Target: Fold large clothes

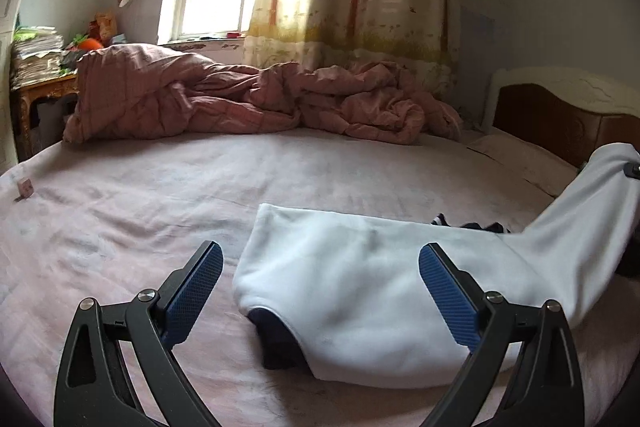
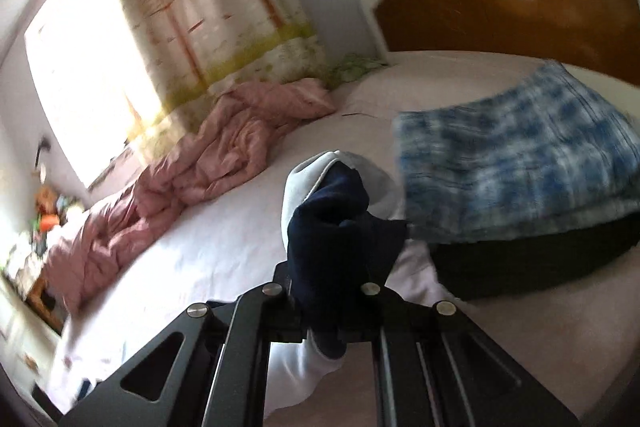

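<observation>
A white fleece garment [image 1: 360, 287] with a dark navy lining lies on the pink bed sheet [image 1: 140, 207]. My left gripper [image 1: 320, 251] hovers just above its near hem, open, with nothing between the blue pads. The garment's sleeve [image 1: 592, 211] rises off the bed at the right, held up by my right gripper [image 1: 634, 171], which shows only as a black tip there. In the right wrist view that gripper [image 2: 332, 227] is shut on the bunched navy-and-white cuff [image 2: 332, 203], which hides its fingertips.
A crumpled pink quilt [image 1: 240, 99] lies along the far side under the window. A brown headboard [image 1: 560, 115] and a pillow [image 1: 520, 159] stand at the right. A blue plaid cloth [image 2: 520, 167] sits on a dark folded item [image 2: 520, 267]. A small cube [image 1: 25, 187] lies far left.
</observation>
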Demonstrator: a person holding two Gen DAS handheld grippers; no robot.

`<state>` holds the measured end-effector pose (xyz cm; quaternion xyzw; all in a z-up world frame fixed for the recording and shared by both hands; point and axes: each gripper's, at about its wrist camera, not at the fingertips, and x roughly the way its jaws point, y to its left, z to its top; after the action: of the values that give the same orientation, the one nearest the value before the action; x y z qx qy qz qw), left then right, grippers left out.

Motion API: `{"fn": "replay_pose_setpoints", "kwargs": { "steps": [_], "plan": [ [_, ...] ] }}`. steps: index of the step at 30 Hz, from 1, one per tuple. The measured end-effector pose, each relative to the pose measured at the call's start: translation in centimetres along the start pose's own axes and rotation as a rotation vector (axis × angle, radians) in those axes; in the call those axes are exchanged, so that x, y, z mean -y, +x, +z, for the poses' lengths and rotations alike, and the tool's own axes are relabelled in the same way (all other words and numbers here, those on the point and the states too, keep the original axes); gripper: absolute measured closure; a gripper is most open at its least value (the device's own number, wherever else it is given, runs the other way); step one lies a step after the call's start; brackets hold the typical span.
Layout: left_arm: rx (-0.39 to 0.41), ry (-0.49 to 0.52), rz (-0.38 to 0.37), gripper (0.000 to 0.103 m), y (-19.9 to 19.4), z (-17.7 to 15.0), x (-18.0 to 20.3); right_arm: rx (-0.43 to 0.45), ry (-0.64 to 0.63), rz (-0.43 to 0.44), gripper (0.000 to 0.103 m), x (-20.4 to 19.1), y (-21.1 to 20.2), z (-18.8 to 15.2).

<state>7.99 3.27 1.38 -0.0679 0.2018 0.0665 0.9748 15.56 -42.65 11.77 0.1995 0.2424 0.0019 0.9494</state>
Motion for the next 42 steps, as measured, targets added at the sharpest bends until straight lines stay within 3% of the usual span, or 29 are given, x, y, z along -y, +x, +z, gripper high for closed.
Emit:
{"fn": "replay_pose_setpoints", "kwargs": {
  "steps": [2, 4, 6, 9, 13, 18, 24, 30, 32, 36, 38, 42],
  "plan": [
    [-0.019, -0.041, 0.044, 0.005, 0.3, 0.1, -0.8, 0.02, -0.086, -0.027, 0.093, -2.9, -0.1, -1.2],
    [-0.038, -0.074, 0.023, 0.005, 0.5, 0.2, -1.8, 0.023, -0.153, -0.062, 0.093, -6.1, 0.2, -2.6],
    [-0.019, -0.06, 0.05, 0.005, 0.2, 0.6, -2.3, 0.027, -0.228, -0.096, 0.093, -9.4, 0.3, -4.0],
    [0.017, -0.015, 0.114, 0.008, -0.9, 1.6, -2.4, 0.053, -0.238, 0.041, 0.093, -13.2, -0.1, -5.7],
    [0.022, -0.051, 0.137, 0.014, -1.8, 2.7, -3.8, 0.064, -0.237, 0.177, 0.093, -18.2, 0.1, -6.9],
    [0.021, -0.104, 0.192, 0.014, -1.9, 3.3, -6.7, -0.021, -0.204, 0.259, 0.093, -23.7, 3.0, -9.5],
    [0.018, -0.189, 0.184, 0.015, -2.2, 3.7, -9.6, -0.103, -0.238, 0.319, 0.093, -28.6, 5.3, -14.6],
    [0.005, -0.225, 0.203, 0.015, -1.9, 3.7, -10.8, -0.102, -0.251, 0.393, 0.093, -31.5, 5.0, -16.1],
    [0.002, -0.246, 0.211, 0.015, -1.9, 3.7, -11.4, -0.153, -0.296, 0.422, 0.093, -32.2, 5.5, -18.1],
    [0.021, -0.234, 0.259, 0.015, -2.3, 3.7, -11.7, -0.342, -0.346, 0.435, 0.092, -31.8, 8.5, -24.0],
    [0.025, -0.224, 0.262, 0.015, -2.3, 3.7, -11.6, -0.32, -0.416, 0.447, 0.091, -30.5, 8.3, -26.0],
    [0.006, -0.22, 0.203, 0.015, -1.8, 3.5, -11.2, -0.305, -0.418, 0.453, 0.088, -28.1, 7.2, -26.9]
  ]
}}
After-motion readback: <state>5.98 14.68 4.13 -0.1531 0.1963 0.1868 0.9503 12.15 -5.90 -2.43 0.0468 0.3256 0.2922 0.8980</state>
